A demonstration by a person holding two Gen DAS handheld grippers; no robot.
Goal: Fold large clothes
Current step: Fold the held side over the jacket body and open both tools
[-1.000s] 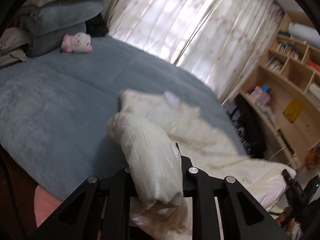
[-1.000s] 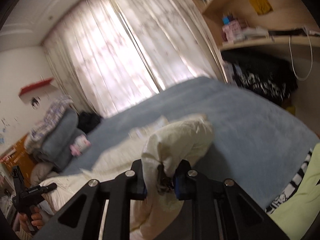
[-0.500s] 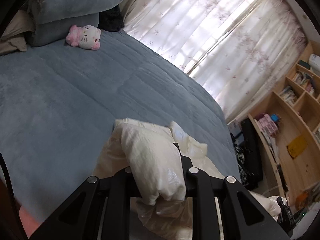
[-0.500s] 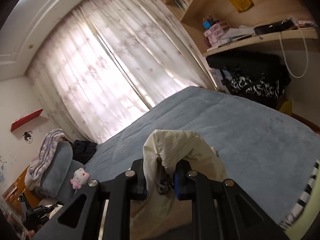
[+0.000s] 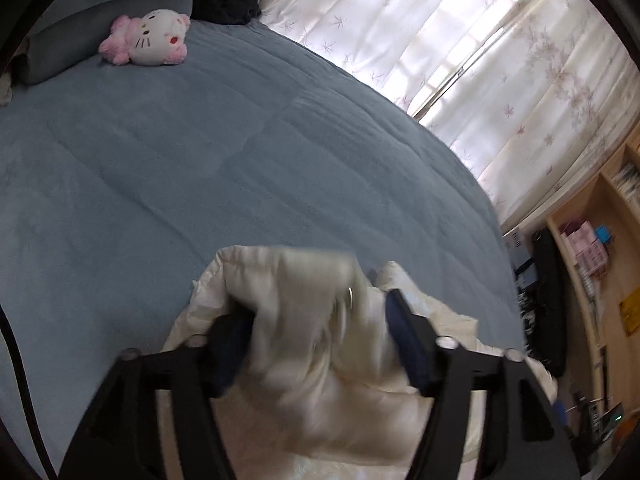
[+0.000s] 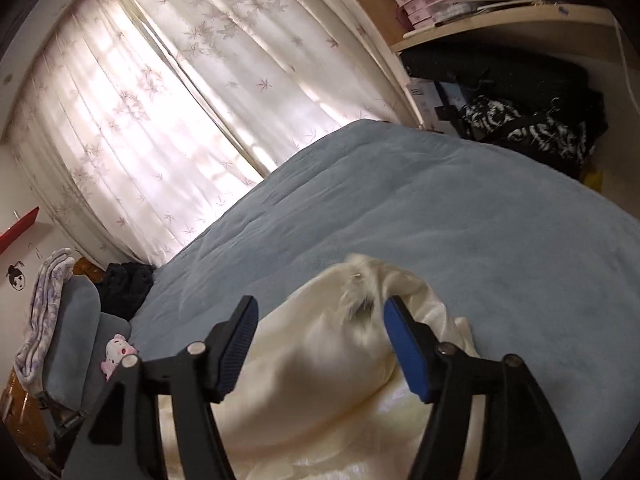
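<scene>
Left wrist view: left gripper [image 5: 320, 336] is spread wide, nothing pinched. A cream jacket [image 5: 316, 344] is bunched between the fingers, motion-blurred, lying on the blue bedspread [image 5: 200, 168]. A pink-and-white plush toy [image 5: 146, 38] is seen well apart near the pillows [image 5: 100, 20]; curtains [image 5: 460, 40] are lit behind.

Right wrist view: right gripper [image 6: 320, 344] is also spread, blue pads [image 6: 404, 352] visible, nothing clamped. The jacket [image 6: 328, 380] is heaped between and below the fingers on the bedspread [image 6: 440, 208], its top edge blurred. Shelves [image 6: 480, 0] and dark bags [image 6: 520, 112] are seen at right.
</scene>
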